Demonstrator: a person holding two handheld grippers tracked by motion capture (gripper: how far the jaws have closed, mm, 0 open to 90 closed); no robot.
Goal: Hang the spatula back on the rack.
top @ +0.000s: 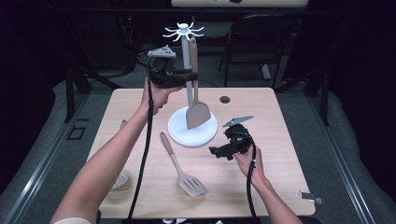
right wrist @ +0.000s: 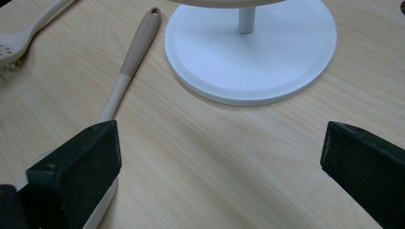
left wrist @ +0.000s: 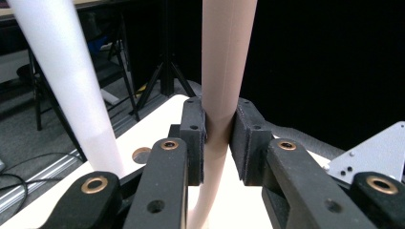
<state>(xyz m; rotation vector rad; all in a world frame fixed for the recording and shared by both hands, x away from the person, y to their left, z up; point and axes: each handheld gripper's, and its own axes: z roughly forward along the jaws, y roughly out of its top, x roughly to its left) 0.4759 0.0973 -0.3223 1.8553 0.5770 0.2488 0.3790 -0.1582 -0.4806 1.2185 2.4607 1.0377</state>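
Beside the stand's pole [top: 186, 60], the left tool [top: 190, 74] grips a turner's handle [left wrist: 223, 86] — the right tool [top: 215, 151] gapes over the desk [top: 275, 140].

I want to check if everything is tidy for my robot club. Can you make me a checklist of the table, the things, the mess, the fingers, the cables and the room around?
Surface: light wooden table with a round hole near the far edge.
Job's things: beige spatula held upright beside the pole of the white rack, its blade over the rack's round base; the hook crown is on top.
Clutter: slotted turner lying flat in front of the rack; perforated spoon at the left edge.
Grippers: left gripper, fingers clamped on the spatula's handle; right gripper open, low over the table.
Cables: one black cable from each gripper, running along the forearm.
Surroundings: dark room, black chair behind the table.
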